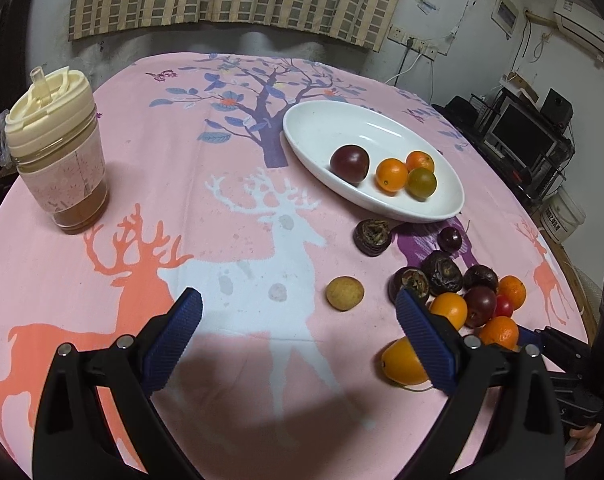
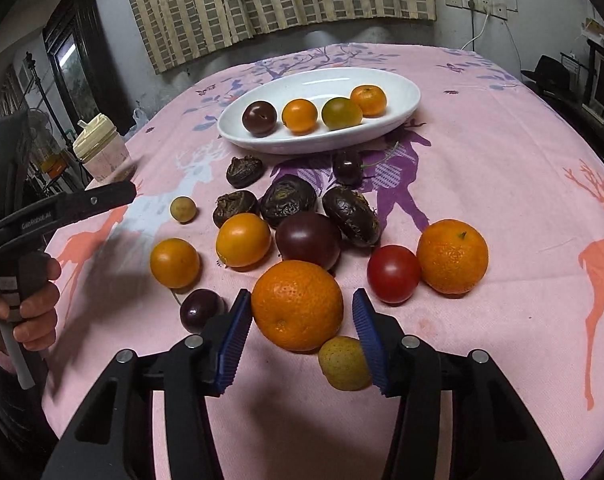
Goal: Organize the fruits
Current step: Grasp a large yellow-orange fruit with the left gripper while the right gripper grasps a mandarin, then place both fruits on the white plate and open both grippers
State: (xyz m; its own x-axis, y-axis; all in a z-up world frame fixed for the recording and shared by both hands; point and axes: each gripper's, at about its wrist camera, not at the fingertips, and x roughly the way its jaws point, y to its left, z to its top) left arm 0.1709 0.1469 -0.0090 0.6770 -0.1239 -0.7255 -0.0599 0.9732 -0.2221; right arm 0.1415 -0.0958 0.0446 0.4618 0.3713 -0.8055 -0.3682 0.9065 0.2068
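A white oval dish (image 1: 321, 120) (image 2: 397, 92) holds a dark plum, two orange fruits and a greenish one. Loose fruit lies in front of it. In the right wrist view my right gripper (image 2: 300, 328) is open, its blue pads either side of a large tangerine (image 2: 298, 310) on the cloth; a small yellow fruit (image 2: 341, 364) lies by the right pad. My left gripper (image 1: 298, 320) is open and empty above the cloth, a small yellow fruit (image 1: 345, 293) just ahead of it. It also shows at the left of the right wrist view (image 2: 102, 196).
A lidded cup with brown drink (image 1: 56, 156) (image 2: 104, 156) stands at the table's left. Wrinkled dark fruits (image 2: 288, 198), a red tomato (image 2: 393, 274), another tangerine (image 2: 451, 256) and orange fruits (image 2: 244, 240) crowd the middle. Pink deer tablecloth (image 1: 242, 220) covers the round table.
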